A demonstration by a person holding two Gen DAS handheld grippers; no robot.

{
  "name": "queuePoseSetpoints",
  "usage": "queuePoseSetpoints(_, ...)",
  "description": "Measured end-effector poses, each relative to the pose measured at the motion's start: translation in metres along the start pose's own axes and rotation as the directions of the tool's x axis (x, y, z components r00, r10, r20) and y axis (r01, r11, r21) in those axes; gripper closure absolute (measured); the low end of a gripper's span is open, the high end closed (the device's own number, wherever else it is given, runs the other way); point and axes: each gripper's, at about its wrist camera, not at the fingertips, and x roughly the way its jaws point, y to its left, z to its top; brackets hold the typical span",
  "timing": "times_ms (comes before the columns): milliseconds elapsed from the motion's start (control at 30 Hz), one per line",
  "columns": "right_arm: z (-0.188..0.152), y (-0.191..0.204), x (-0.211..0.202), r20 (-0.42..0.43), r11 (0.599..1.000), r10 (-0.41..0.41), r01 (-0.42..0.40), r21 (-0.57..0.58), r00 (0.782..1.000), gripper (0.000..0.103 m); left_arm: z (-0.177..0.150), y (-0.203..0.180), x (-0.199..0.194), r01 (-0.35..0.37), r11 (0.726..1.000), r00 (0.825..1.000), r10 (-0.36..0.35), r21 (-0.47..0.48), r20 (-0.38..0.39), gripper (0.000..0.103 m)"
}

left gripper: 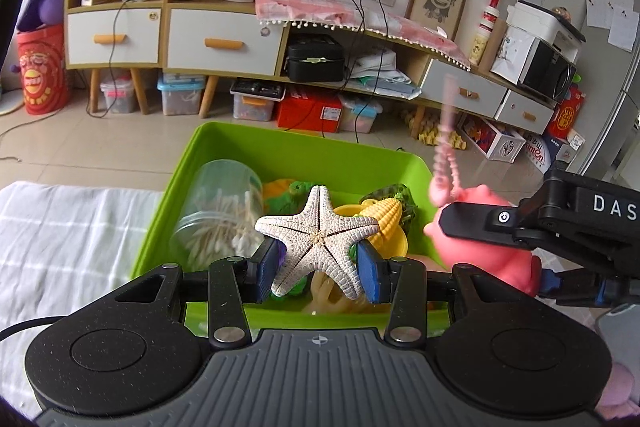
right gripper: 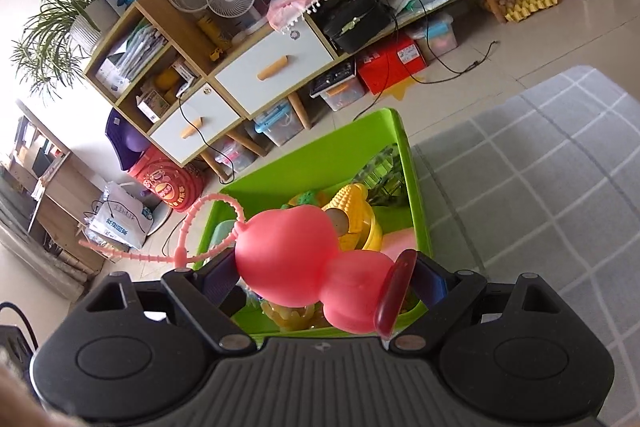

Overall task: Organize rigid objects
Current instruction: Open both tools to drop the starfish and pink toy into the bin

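My left gripper (left gripper: 320, 263) is shut on a white starfish (left gripper: 318, 239), held above the near side of a green bin (left gripper: 224, 147). In the bin lie a clear jar of cotton swabs (left gripper: 218, 211), a yellow toy corn (left gripper: 384, 219) and other small toys. To the right, my right gripper (right gripper: 328, 279) is shut on a pink rubber toy (right gripper: 304, 259) with a beaded pink strap (right gripper: 192, 227); the toy hangs over the bin's near edge (right gripper: 280, 327). From the left wrist view the same pink toy (left gripper: 480, 243) shows in the right gripper's black fingers (left gripper: 472, 223).
The bin stands on a pale checked cloth (left gripper: 72, 239), which also shows as grey checked cloth (right gripper: 540, 187) to its right. Beyond lies tiled floor, a long wooden cabinet with white drawers (left gripper: 224, 43), storage boxes beneath it, and trailing black cables (left gripper: 360, 67).
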Motion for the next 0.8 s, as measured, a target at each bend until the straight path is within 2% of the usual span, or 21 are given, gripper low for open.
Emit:
queuePoseSetpoints(267,0.003,0.0,0.01,0.011,1.0,0.001,-0.001,-0.01,1.0,0.039,-0.003,-0.007,0.013,-0.013,0.999,1.0,0.013,0.038,0.017,0.054)
queuePoseSetpoints(300,0.002,-0.001,0.01,0.016,1.0,0.006,-0.006,-0.006,1.0,0.038,-0.004,-0.008,0.013,-0.013,0.999,1.0,0.012,0.044,0.027,0.05)
queuePoseSetpoints(333,0.003,-0.001,0.01,0.017,1.0,0.006,-0.006,0.0,1.0,0.037,-0.005,-0.008,0.013,-0.01,0.999,1.0,0.008,0.046,0.03,0.029)
queuePoseSetpoints(367,0.003,-0.001,0.01,0.012,1.0,-0.001,0.001,0.004,1.0,0.035,-0.007,-0.009,0.011,-0.014,0.999,0.999,0.012,0.04,0.034,0.015)
queuePoseSetpoints(433,0.004,0.0,0.007,0.014,1.0,-0.005,0.005,0.008,1.0,0.03,-0.011,-0.009,0.008,-0.038,0.999,0.998,0.036,0.029,0.043,0.015)
queuePoseSetpoints(467,0.005,0.0,0.005,0.023,1.0,0.0,0.0,0.003,1.0,0.029,-0.012,-0.008,0.007,-0.017,1.0,0.999,0.016,0.026,0.032,0.014)
queuePoseSetpoints(800,-0.001,0.016,-0.019,0.048,0.998,0.026,-0.023,-0.059,0.999,0.027,-0.014,-0.017,-0.016,-0.032,0.997,0.999,0.03,0.069,0.027,0.005)
